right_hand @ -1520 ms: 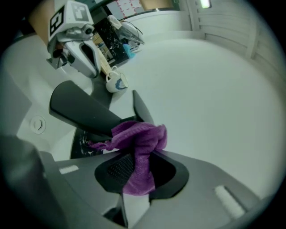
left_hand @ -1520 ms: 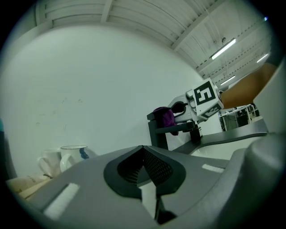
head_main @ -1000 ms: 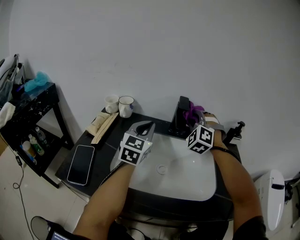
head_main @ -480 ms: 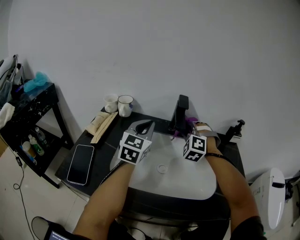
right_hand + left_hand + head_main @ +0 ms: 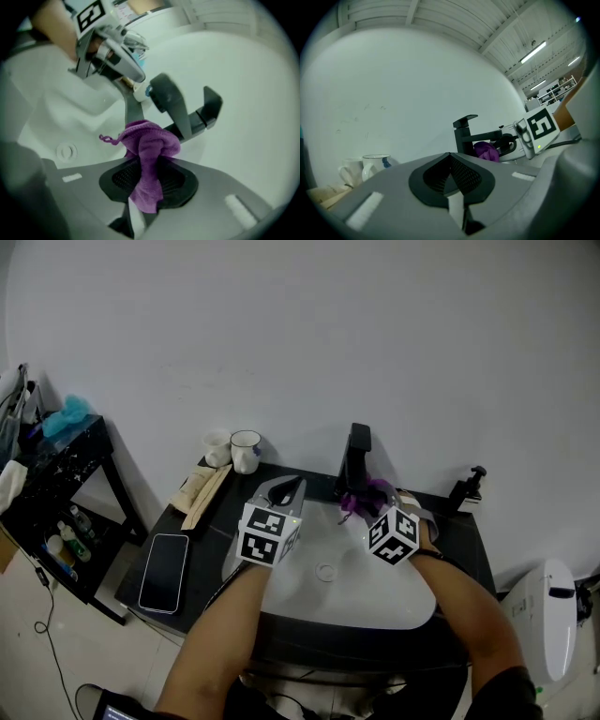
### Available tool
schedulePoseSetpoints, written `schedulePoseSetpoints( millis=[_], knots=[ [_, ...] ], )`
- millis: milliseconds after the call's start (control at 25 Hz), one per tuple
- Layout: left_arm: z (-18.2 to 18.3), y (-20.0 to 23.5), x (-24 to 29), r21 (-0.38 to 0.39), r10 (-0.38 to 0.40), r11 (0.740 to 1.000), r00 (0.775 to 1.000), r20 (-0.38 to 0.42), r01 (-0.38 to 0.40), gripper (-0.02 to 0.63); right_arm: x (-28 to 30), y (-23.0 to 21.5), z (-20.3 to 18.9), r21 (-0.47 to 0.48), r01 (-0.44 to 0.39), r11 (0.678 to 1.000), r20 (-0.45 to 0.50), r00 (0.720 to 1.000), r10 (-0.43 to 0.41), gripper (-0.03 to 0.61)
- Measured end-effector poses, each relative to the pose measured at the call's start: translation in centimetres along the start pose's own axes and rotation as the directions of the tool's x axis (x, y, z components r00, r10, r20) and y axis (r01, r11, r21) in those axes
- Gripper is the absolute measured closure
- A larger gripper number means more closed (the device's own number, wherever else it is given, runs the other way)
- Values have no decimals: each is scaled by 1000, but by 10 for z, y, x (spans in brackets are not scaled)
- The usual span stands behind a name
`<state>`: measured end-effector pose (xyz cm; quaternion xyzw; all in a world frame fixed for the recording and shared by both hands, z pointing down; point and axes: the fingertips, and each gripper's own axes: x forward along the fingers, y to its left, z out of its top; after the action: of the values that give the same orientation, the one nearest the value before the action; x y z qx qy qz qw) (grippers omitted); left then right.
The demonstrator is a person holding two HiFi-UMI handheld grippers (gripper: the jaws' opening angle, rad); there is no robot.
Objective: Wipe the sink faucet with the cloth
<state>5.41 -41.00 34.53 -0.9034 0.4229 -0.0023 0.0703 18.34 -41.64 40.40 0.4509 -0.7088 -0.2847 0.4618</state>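
Purple cloth (image 5: 147, 154) is sitting pinched between the clenched jaws of the right gripper (image 5: 150, 176), bunching above the pads and hanging in a fold below them. In the right gripper view the bunched end is lying right up against the lower part of the black faucet (image 5: 176, 105), though it is hard to tell whether the two are actually touching. From the head view, the right gripper (image 5: 380, 512) is hovering over the back edge of the white sink (image 5: 375, 587), with the cloth (image 5: 361, 502) showing just beside the faucet (image 5: 356, 457) at its foot.

The left gripper (image 5: 286, 491) is hanging over the sink's left rim, well apart from the faucet. In the left gripper view its jaws are pressing together with nothing between them, and the left gripper (image 5: 450, 173) is pointing toward the faucet (image 5: 464, 133) and the cloth (image 5: 486, 151).

A phone (image 5: 162, 559) is lying flat on the dark counter (image 5: 202, 540) at the left, and two cups (image 5: 246, 451) are standing near the wall.
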Motion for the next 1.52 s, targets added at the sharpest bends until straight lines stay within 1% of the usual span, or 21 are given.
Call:
schedulePoseSetpoints(
  millis=[40, 80, 120, 160, 240, 320, 360, 440, 560, 600, 640, 680, 760, 920, 960, 1080, 1160, 1280, 1400, 1440, 1520],
  knots=[
    [1, 1, -1, -1, 5, 1000, 1000, 4, -5, 597, -10, 2, 6, 101, -21, 995, 24, 1000, 19, 479],
    [3, 2, -2, -4, 9, 1000, 1000, 8, -9, 597, -20, 6, 12, 212, -47, 976, 54, 998, 37, 477],
    [4, 4, -4, -8, 14, 1000, 1000, 13, -14, 597, -30, 9, 20, 327, -76, 942, 91, 995, 48, 472],
    [6, 6, -6, -15, 22, 1000, 1000, 21, -21, 597, -38, 12, 27, 440, -105, 892, 132, 990, 52, 469],
    [11, 16, -12, -33, 48, 998, 998, 44, -46, 597, -47, 19, 41, 637, -174, 751, 212, 976, 46, 469],
    [15, 27, -19, -69, 82, 995, 995, 64, -78, 597, -48, 26, 56, 767, -230, 599, 273, 962, 21, 471],
    [16, 33, -23, -92, 100, 991, 992, 72, -93, 597, -46, 28, 62, 811, -245, 531, 290, 957, -3, 472],
    [20, 43, -32, -135, 141, 983, 986, 94, -128, 597, -39, 28, 72, 883, -256, 393, 305, 950, -67, 473],
    [27, 60, -50, -175, 225, 964, 966, 129, -201, 597, -20, 30, 81, 948, -285, 141, 307, 937, -169, 476],
    [28, 64, -56, -179, 253, 957, 958, 137, -227, 597, -13, 30, 84, 953, -294, 68, 302, 931, -204, 476],
    [30, 68, -60, -179, 275, 952, 950, 145, -248, 597, -6, 28, 88, 954, -300, 14, 295, 926, -238, 477],
    [31, 70, -64, -175, 291, 948, 945, 152, -264, 597, 0, 23, 92, 953, -303, -20, 287, 920, -269, 477],
    [35, 70, -70, -164, 309, 945, 936, 169, -283, 597, 11, 9, 101, 952, -302, -54, 269, 906, -327, 479],
    [42, 69, -79, -155, 327, 941, 924, 198, -300, 597, 13, -36, 120, 955, -286, -77, 221, 860, -461, 480],
    [42, 69, -79, -159, 326, 941, 924, 199, -298, 597, 11, -47, 123, 955, -283, -90, 205, 846, -492, 480],
    [43, 67, -78, -166, 313, 945, 928, 202, -282, 597, 9, -68, 124, 944, -281, -172, 146, 825, -546, 482],
    [44, 65, -78, -169, 308, 946, 929, 207, -276, 597, 9, -74, 122, 939, -276, -205, 116, 815, -567, 482],
    [45, 64, -79, -175, 308, 946, 927, 214, -274, 597, 11, -73, 116, 940, -258, -226, 84, 812, -577, 483],
    [47, 64, -80, -172, 309, 946, 925, 219, -275, 597, 19, -62, 102, 946, -219, -240, 51, 831, -554, 483],
    [47, 64, -80, -170, 308, 946, 926, 220, -275, 597, 21, -56, 99, 950, -205, -235, 47, 839, -542, 483],
    [47, 64, -80, -163, 307, 947, 926, 220, -276, 597, 27, -43, 95, 963, -179, -202, 52, 858, -510, 483]
  ],
)
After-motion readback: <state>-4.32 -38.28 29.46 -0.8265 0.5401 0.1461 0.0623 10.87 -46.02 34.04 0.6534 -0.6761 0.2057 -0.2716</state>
